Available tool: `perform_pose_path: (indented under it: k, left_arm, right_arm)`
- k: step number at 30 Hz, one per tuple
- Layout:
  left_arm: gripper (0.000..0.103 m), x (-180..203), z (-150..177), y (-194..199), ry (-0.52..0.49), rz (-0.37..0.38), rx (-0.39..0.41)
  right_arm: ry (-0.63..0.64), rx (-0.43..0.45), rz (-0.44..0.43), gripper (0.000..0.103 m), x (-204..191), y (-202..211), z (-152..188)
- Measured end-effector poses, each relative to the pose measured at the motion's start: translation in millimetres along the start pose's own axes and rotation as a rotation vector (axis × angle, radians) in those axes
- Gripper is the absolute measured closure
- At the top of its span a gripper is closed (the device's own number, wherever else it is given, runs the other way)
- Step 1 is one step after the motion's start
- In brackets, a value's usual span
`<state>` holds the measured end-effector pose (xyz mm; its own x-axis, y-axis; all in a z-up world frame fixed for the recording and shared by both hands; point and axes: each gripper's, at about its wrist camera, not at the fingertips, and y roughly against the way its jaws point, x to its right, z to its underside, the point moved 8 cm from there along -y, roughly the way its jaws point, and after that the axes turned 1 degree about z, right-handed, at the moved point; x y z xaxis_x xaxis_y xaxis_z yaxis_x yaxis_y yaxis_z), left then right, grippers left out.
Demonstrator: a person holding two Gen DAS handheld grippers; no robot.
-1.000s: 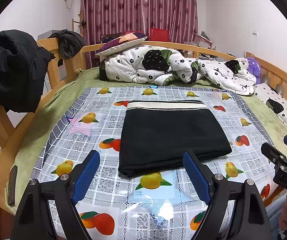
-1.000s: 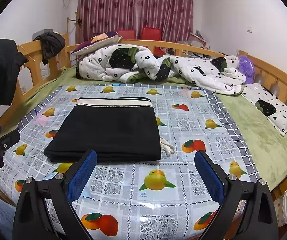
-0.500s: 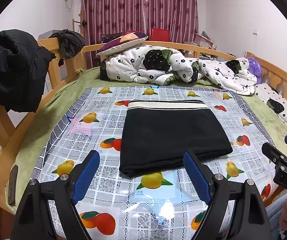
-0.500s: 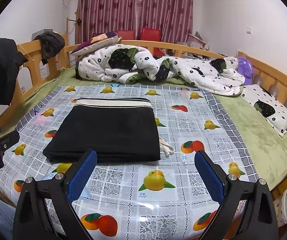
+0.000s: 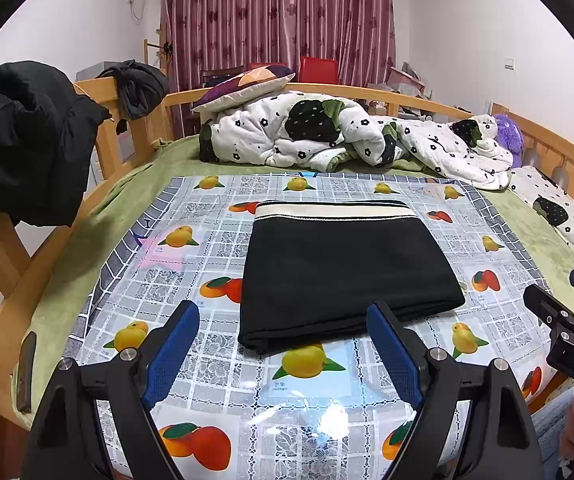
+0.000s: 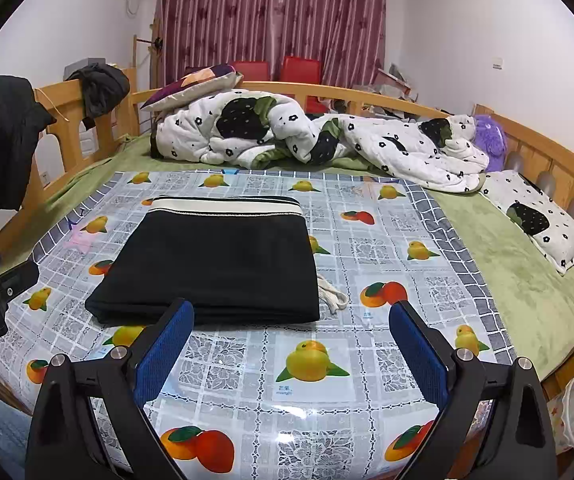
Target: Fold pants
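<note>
Black pants (image 5: 347,272) folded into a neat rectangle, flat on the fruit-print cloth (image 5: 307,384) over the bed (image 5: 87,248), cream waistband toward 12 o'clock. Left hand-held gripper (image 5: 283,344) at 6 o'clock, fingers wide apart, holding nothing. Right hand-held gripper (image 6: 291,344) likewise spread and empty (white drawstring (image 6: 333,296) peeking out at 3 o'clock of the pants).

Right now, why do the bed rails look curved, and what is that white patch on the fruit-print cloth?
Left wrist view: fisheye bends the bed rail; glare on the glossy cloth. Right wrist view: same bending, a fainter sheen near the fingers; pants sharp.
</note>
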<state>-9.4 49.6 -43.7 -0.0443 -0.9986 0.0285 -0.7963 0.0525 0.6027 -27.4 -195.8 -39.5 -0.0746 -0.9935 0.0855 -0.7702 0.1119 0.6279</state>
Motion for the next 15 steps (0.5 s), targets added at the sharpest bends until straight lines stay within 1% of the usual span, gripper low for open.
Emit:
perform_pose_path:
  k: [15]
  left_arm:
    - [0.018, 0.5, 0.4, 0.3, -0.004, 0.001, 0.004]
  right_arm:
    - [0.006, 0.004, 0.009, 0.006, 4.0, 1.3, -0.9]
